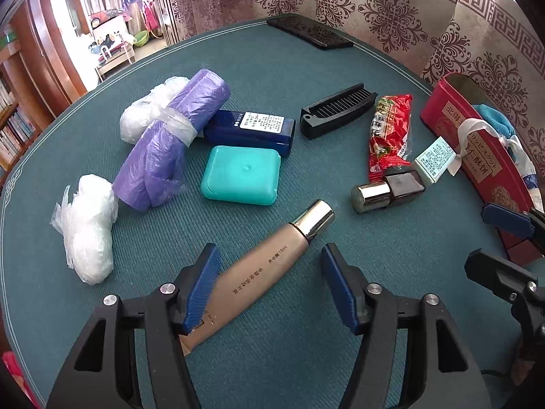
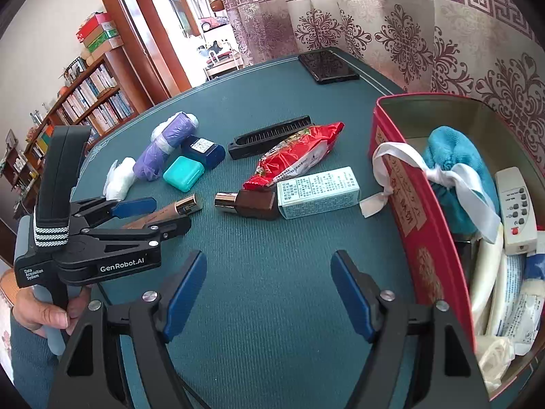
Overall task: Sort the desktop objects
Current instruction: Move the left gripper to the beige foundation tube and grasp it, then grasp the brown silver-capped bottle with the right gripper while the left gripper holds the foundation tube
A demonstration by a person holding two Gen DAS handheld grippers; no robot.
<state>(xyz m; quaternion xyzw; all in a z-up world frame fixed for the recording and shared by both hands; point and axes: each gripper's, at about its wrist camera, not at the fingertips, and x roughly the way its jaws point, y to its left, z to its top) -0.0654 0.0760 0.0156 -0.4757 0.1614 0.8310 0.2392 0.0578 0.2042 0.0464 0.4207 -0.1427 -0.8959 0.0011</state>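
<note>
A beige cosmetic tube with a silver cap lies slanted on the green table mat. My left gripper stands open astride it; the left pad is at the tube's lower end and the right pad stands clear. In the right wrist view the left gripper sits low over the tube, held by a hand. My right gripper hangs open over bare mat, nothing between its fingers, just left of the red tin, which holds a blue cloth, a remote and packets.
On the mat lie a teal case, a blue box, a purple bag roll, white plastic bags, a black comb, a red snack packet, a brown bottle, a pale green carton and a phone.
</note>
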